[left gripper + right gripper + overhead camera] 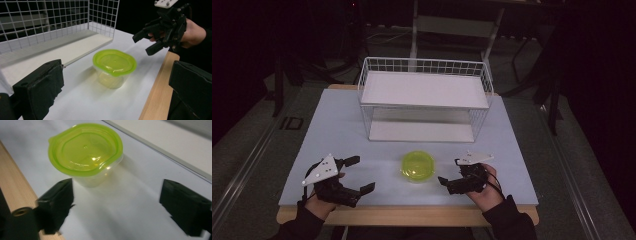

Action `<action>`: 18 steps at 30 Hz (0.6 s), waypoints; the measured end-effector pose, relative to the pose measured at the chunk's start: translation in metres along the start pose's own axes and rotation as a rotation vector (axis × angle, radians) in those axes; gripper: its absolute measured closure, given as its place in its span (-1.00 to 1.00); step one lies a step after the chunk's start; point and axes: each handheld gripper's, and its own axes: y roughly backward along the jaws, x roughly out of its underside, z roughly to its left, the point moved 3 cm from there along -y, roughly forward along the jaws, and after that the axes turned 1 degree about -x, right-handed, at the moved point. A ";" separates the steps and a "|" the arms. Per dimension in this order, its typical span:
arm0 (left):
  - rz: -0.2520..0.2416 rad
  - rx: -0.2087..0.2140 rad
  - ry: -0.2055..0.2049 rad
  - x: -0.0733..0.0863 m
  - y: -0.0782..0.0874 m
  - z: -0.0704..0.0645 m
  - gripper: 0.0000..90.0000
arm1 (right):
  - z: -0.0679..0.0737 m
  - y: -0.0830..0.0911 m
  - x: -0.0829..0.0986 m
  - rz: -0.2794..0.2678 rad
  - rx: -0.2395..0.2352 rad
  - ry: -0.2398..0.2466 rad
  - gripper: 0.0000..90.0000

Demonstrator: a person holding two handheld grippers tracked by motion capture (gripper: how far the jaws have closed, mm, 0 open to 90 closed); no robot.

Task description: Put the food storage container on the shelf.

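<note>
So from the high view, the little clear tub with the lime-green lid (pixel 417 166) sits on the white worktop (pixel 337 130), just in front of the wire shelf rack (pixel 424 100), and both hands flank it: the left tool (pixel 359 174) off to the tub's left with its jaws spread wide and nothing in them, the right tool (pixel 450 171) close on the tub's right, also open and empty. Looks to me like the approach step, nothing grabbed yet. In the left gripper view, the tub (pixel 114 67) is out ahead between the two black jaws, well apart from them, lid seated on it though its rim looks a bit wavy; the right tool (pixel 147 43) hovers beyond the tub, jaws parted, and the rack's lower board (pixel 60 50) lies just behind the tub. The wooden worktop edge (pixel 160 85) runs near the tub on the person's side. In the right gripper view, the tub (pixel 86 155) is near the left-hand jaw but not between the pair, so my guess is that the right tool needs to swing over and centre the tub before closing, gently, since thin plastic like that will probably flex or skid on the smooth sheet. Nothing stands between either tool and the tub; the rack behind it is the only thing to mind, plus that edge if the tub gets nudged.
</note>
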 end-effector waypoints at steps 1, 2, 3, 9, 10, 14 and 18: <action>0.003 0.001 -0.005 -0.002 -0.002 -0.001 -0.99 | 0.001 0.003 0.000 -0.008 0.006 0.003 -0.72; 0.004 0.005 -0.014 -0.004 -0.003 -0.002 -0.99 | 0.001 0.005 0.001 -0.016 0.015 0.008 -0.77; 0.006 0.027 -0.017 -0.007 -0.005 -0.003 -0.99 | 0.002 0.008 0.000 -0.027 0.017 0.018 -0.76; 0.069 0.050 0.008 -0.017 -0.018 -0.005 -0.99 | -0.003 0.026 -0.011 -0.092 0.052 0.021 -0.60; 0.094 0.066 0.018 -0.021 -0.026 -0.006 -0.99 | -0.002 0.028 -0.015 -0.105 0.077 0.055 -0.62; 0.140 0.122 0.074 -0.027 -0.045 -0.004 -0.88 | 0.000 0.030 -0.027 -0.109 0.057 0.033 -0.68; 0.173 0.121 0.133 -0.027 -0.058 0.002 -0.73 | -0.003 0.024 -0.033 -0.078 -0.018 -0.097 -0.73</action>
